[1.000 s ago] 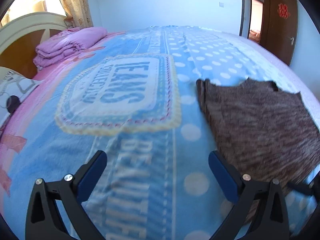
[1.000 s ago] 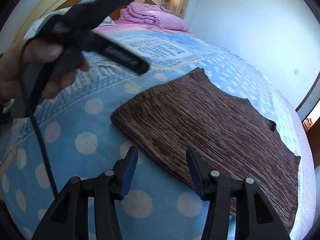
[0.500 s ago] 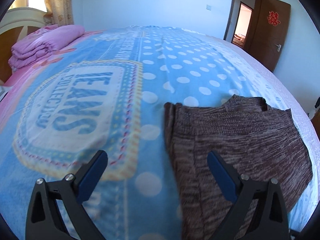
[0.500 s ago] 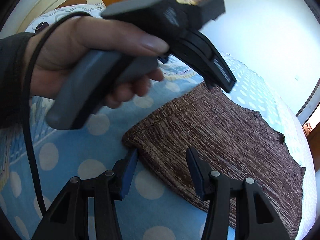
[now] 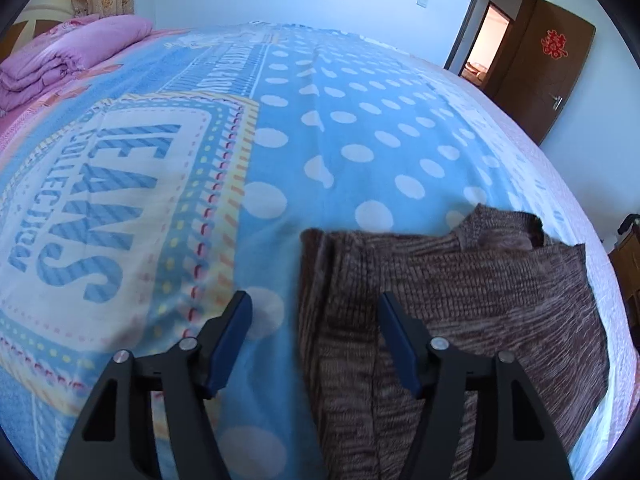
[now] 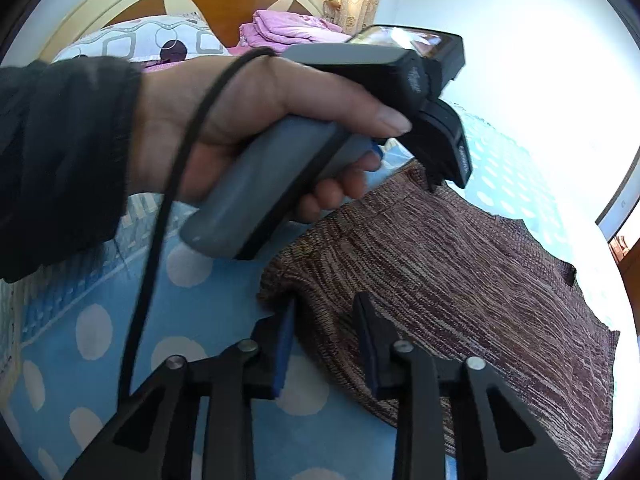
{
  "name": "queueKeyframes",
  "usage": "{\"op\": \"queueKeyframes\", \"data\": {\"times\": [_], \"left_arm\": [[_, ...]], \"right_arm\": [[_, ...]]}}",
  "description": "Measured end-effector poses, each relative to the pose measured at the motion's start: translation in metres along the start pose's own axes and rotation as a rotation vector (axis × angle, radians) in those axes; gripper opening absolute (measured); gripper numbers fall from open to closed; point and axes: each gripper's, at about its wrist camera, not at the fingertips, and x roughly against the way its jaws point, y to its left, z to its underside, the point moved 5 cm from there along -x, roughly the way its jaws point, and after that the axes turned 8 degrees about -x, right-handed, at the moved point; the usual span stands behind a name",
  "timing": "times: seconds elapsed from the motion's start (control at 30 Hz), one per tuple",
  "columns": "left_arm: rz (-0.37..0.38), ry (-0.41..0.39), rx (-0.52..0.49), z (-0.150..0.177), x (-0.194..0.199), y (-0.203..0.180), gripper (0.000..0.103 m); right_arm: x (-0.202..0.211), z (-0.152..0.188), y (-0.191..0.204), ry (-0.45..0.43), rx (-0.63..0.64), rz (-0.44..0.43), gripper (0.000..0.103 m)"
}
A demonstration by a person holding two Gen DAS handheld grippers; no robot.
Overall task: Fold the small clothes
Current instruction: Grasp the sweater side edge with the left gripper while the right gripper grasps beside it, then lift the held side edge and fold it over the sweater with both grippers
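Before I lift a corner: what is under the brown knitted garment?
The brown knitted garment lies flat on the blue polka-dot blanket, which shows all round it. Anything beneath the knit is covered.

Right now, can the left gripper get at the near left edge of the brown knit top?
Probably yes. The left gripper already straddles the brown knit top's folded edge on the blue polka-dot bedspread, jaws closing with the edge between them. Nothing blocks it; the right gripper works the nearer corner.

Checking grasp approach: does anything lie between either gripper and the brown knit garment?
Nothing visible does. The left gripper and right gripper both straddle the brown knit garment at its near edge, jaws closing, only bedspread around it.
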Motion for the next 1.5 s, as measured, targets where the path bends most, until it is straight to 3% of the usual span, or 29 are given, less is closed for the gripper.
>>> {"op": "queueKeyframes", "data": {"times": [0.1,0.17,0.47,0.77,0.93,1.23,1.5], "left_arm": [[0.010,0.006,-0.010,-0.002,-0.004,-0.005,0.050],[0.040,0.022,0.007,-0.002,-0.006,-0.006,0.011],[0.117,0.072,0.096,-0.007,0.003,-0.002,0.009],[0.230,0.007,0.124,-0.030,0.040,-0.021,0.009],[0.276,-0.022,0.089,-0.046,0.052,-0.058,0.009],[0.372,-0.070,0.013,-0.080,0.064,-0.142,0.009],[0.405,-0.046,-0.061,-0.092,0.046,-0.213,0.009]], "right_arm": [[0.003,0.001,0.004,0.001,0.006,-0.013,0.010],[0.005,0.002,0.003,0.003,-0.008,-0.027,0.008],[0.020,-0.004,-0.020,0.001,-0.141,-0.123,0.005],[0.042,0.000,-0.068,-0.015,-0.337,-0.221,0.005],[0.065,0.011,-0.105,-0.058,-0.462,-0.235,0.004],[0.119,0.050,-0.192,-0.160,-0.696,-0.181,0.003],[0.150,0.096,-0.254,-0.190,-0.861,-0.108,0.003]]}}
